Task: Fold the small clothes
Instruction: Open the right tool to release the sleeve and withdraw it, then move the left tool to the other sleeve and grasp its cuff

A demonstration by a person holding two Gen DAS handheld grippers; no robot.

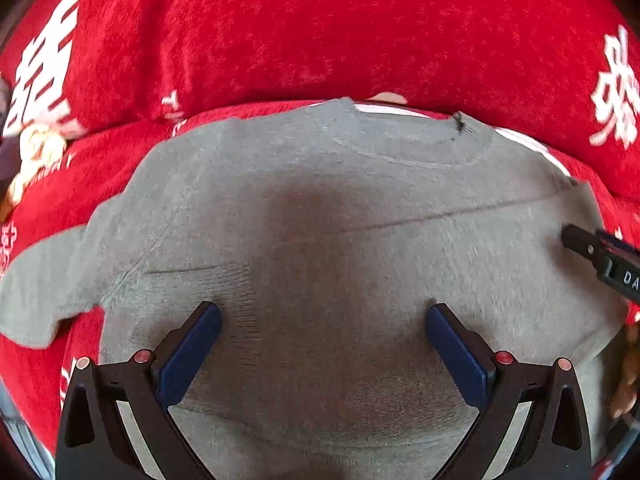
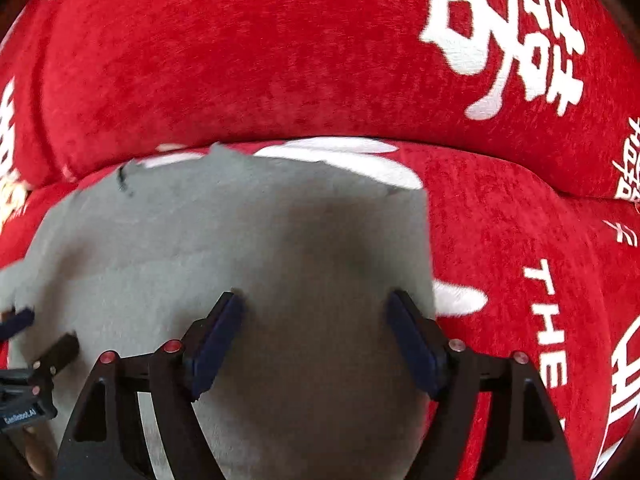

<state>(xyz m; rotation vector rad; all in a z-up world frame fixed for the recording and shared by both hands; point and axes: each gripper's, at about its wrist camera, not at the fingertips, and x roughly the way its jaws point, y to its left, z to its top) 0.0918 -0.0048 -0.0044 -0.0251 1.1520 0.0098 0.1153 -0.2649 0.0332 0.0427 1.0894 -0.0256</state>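
Observation:
A small grey knit sweater [image 1: 320,216] lies flat on a red sofa seat, neckline at the far side. Its left sleeve sticks out to the left; its right side looks folded in, with a straight edge in the right wrist view [image 2: 248,240]. My left gripper [image 1: 324,316] is open and empty, just above the sweater's lower middle. My right gripper [image 2: 316,304] is open and empty above the sweater's right part; it also shows at the right edge of the left wrist view [image 1: 596,248]. The left gripper's fingers [image 2: 52,356] show at the lower left of the right wrist view.
The red plush sofa cover [image 1: 320,32] with white characters lies under and behind the sweater; its backrest [image 2: 248,56] rises at the far side. A cream-coloured patterned object [image 1: 36,152] sits at the far left on the seat.

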